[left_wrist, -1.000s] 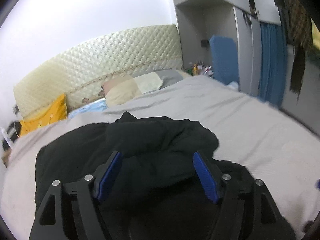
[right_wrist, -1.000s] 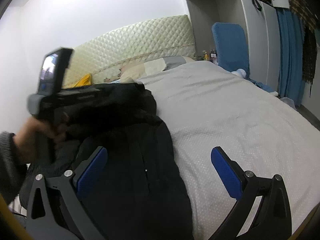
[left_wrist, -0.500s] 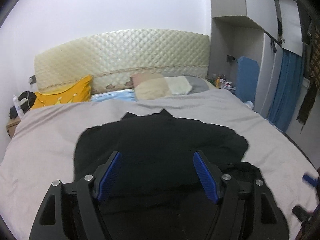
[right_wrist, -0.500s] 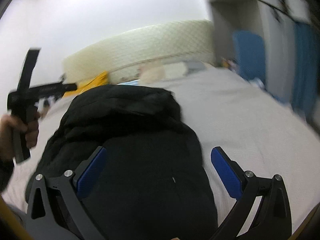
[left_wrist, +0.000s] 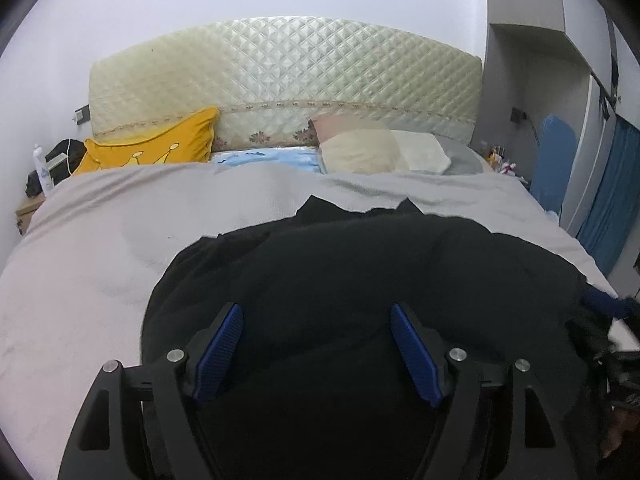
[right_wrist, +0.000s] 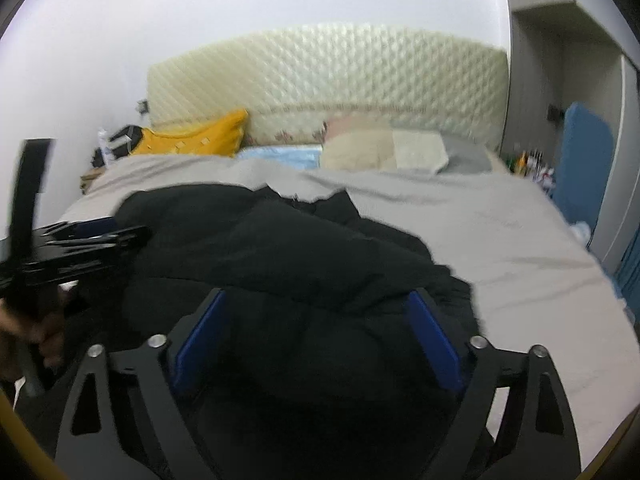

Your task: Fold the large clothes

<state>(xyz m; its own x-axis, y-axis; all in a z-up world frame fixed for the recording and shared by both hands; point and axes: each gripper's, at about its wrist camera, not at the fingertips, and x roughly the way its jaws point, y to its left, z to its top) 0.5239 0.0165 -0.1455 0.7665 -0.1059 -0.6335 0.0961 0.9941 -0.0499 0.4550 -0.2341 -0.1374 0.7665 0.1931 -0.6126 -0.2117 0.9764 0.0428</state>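
A large black garment [left_wrist: 360,272] lies bunched on the grey bed sheet [left_wrist: 100,240], with a thick fold across its top. My left gripper [left_wrist: 316,344] hovers over its near part. Its jaws are opening and the blue pads [left_wrist: 220,350] stand apart, with cloth below them but not pinched. In the right wrist view the garment [right_wrist: 300,248] fills the middle. My right gripper [right_wrist: 318,336] is over it with its jaws closing, still wide and not pressing on the cloth. The left gripper [right_wrist: 80,240] shows at the left edge, held by a hand [right_wrist: 36,332].
A quilted cream headboard [left_wrist: 280,80] stands at the far end behind a yellow pillow [left_wrist: 160,144] and beige pillows [left_wrist: 360,150]. A nightstand [left_wrist: 28,208] is at the far left. A blue chair [left_wrist: 554,160] and a blue curtain [left_wrist: 612,200] line the right side.
Both views have swung round to face the headboard squarely, and the black garment now sits centred under both grippers. The right jaws stand narrower than before.
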